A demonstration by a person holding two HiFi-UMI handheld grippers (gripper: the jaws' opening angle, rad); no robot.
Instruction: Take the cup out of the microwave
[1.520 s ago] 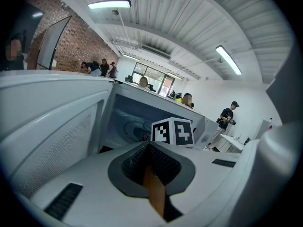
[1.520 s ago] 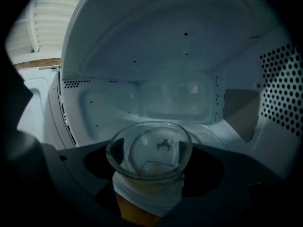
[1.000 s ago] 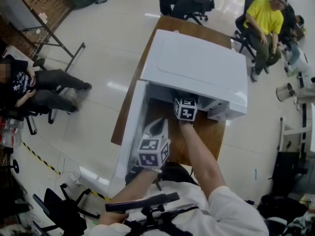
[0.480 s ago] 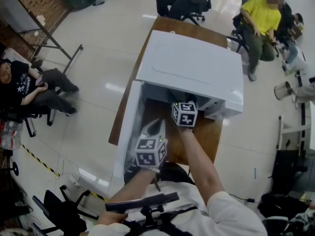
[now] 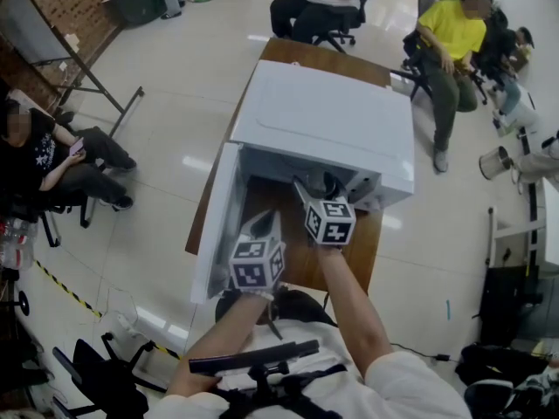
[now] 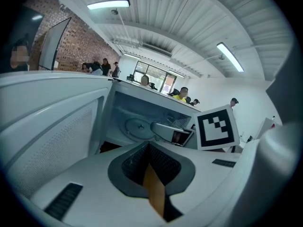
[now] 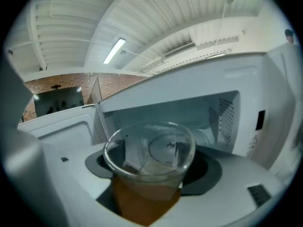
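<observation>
The white microwave (image 5: 323, 120) stands on a wooden table (image 5: 345, 251), its door (image 5: 214, 225) swung open to the left. In the right gripper view a clear plastic cup (image 7: 150, 169) sits upright between the jaws, which press on its sides, in front of the open cavity and its glass turntable (image 7: 166, 148). My right gripper (image 5: 313, 188) is just outside the cavity mouth. My left gripper (image 5: 265, 223) hangs beside the door, jaws together with nothing in them. In the left gripper view the right gripper's marker cube (image 6: 217, 126) shows before the cavity.
Several people sit on chairs around the table: one in a yellow shirt (image 5: 450, 37) at the far right, one in black (image 5: 48, 151) at the left. A folding stand (image 5: 83, 68) is at the far left and equipment (image 5: 502, 160) at the right edge.
My right gripper has drawn back out of the microwave cavity towards me and risen, with the cup in its jaws. The left gripper has stayed by the door.
</observation>
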